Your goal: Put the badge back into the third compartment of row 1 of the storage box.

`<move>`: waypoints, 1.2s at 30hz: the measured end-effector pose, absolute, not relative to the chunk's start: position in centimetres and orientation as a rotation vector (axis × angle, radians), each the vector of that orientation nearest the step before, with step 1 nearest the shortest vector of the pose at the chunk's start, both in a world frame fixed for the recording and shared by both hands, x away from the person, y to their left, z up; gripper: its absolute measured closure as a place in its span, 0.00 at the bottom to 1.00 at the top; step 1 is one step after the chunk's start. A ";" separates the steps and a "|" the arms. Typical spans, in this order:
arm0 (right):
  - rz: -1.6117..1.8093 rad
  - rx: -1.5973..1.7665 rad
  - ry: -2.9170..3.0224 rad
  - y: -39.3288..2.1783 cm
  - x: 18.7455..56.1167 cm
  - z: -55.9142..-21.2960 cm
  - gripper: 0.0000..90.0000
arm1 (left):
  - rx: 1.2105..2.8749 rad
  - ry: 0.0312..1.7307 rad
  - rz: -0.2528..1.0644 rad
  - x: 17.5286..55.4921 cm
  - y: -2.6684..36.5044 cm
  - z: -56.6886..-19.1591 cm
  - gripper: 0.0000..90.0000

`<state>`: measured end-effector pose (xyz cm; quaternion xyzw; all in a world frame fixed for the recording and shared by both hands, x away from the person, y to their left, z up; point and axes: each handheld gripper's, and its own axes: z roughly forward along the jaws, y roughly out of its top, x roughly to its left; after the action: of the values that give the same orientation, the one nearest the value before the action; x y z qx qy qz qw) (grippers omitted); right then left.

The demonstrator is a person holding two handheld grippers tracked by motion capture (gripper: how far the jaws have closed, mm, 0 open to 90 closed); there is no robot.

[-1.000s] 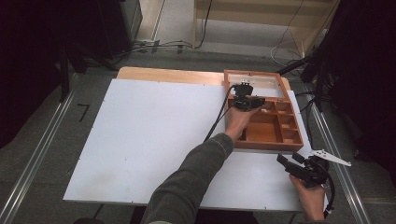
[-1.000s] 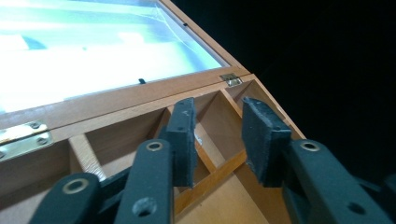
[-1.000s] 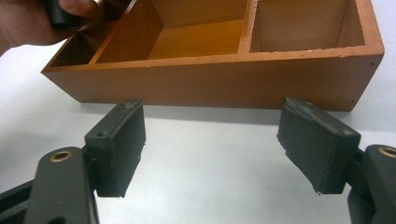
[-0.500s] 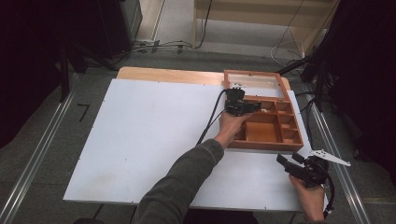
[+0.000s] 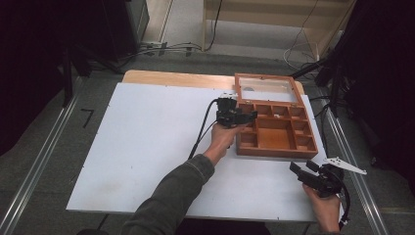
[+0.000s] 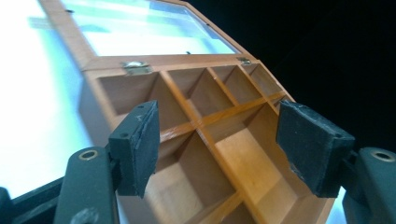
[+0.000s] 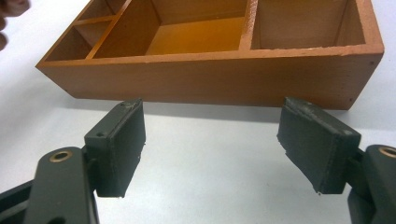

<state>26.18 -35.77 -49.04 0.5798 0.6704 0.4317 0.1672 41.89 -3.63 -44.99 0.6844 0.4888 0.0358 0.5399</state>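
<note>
Black foam pads, matte and rectangular, face the left claw (image 6: 215, 149), whose jaws have just been opening and now stand wide with nothing pressed between them. It hovers over the left edge of the wooden box (image 5: 276, 131), aimed across the compartments; the left hand (image 5: 222, 139) grips it from behind, forearm stretched diagonally up the bench (image 5: 147, 147). Box is orange-brown varnished wood, thin dividers making small square cells and one large one, brass hinges, glazed lid (image 5: 266, 89) laid open behind. It sits at the white bench's far right. Right claw (image 7: 210, 149) rests low near the bench's front right corner, jaws wide and empty, pointing at the box's near wall.
</note>
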 end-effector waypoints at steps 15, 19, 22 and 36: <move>1.214 1.638 1.910 -35.6 25.9 -48.9 0.24 | 1.604 1.193 0.115 39.5 1.5 -45.6 0.30; 1.212 1.638 1.912 -35.5 25.9 -48.9 0.24 | 1.601 1.202 0.119 39.0 2.9 -45.9 0.30; 1.208 1.638 1.912 -35.5 25.9 -48.9 0.24 | 1.590 1.208 0.123 38.5 3.9 -46.0 0.30; 1.190 1.639 1.913 -35.5 25.8 -49.0 0.24 | 1.538 1.244 0.159 36.7 8.4 -46.3 0.26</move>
<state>25.79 -35.52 -48.99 0.5791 0.6757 0.4204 0.1768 36.69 8.37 -46.31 0.6488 0.5248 0.0672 0.5469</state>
